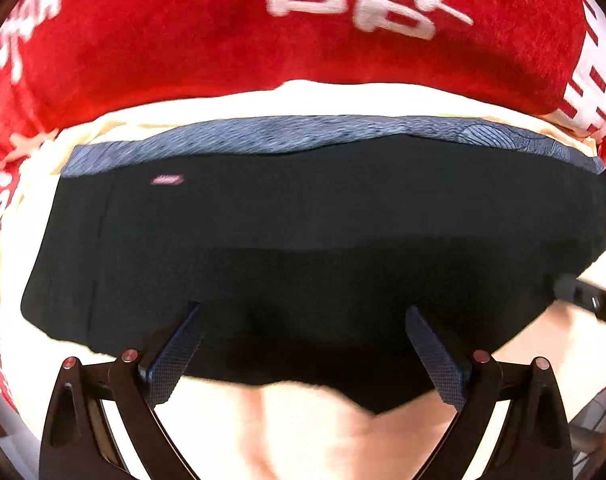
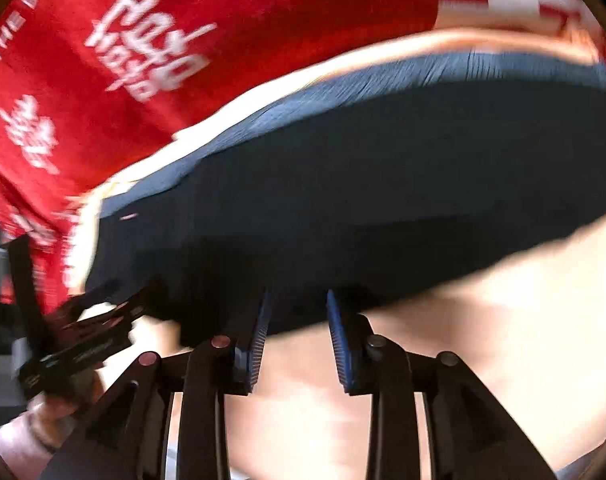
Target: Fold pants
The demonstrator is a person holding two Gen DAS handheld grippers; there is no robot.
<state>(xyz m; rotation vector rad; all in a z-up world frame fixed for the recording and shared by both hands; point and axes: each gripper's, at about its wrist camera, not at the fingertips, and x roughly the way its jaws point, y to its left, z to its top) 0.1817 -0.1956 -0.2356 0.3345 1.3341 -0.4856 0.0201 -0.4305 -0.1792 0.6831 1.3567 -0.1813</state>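
The black pants (image 1: 303,232) lie folded flat on a cream surface (image 1: 303,432), with a blue patterned waistband (image 1: 287,136) along the far edge and a small pink label (image 1: 167,179) at upper left. My left gripper (image 1: 303,320) is open, fingers spread wide over the near edge of the pants, holding nothing. In the right wrist view the pants (image 2: 383,184) fill the middle. My right gripper (image 2: 299,304) is open with a narrower gap, its fingertips at the near hem. The left gripper (image 2: 87,332) shows at lower left there.
A red cloth with white lettering (image 1: 183,40) covers the far side, also seen in the right wrist view (image 2: 183,40). The right gripper's body (image 1: 587,300) pokes in at the right edge of the left wrist view. Both views are motion-blurred.
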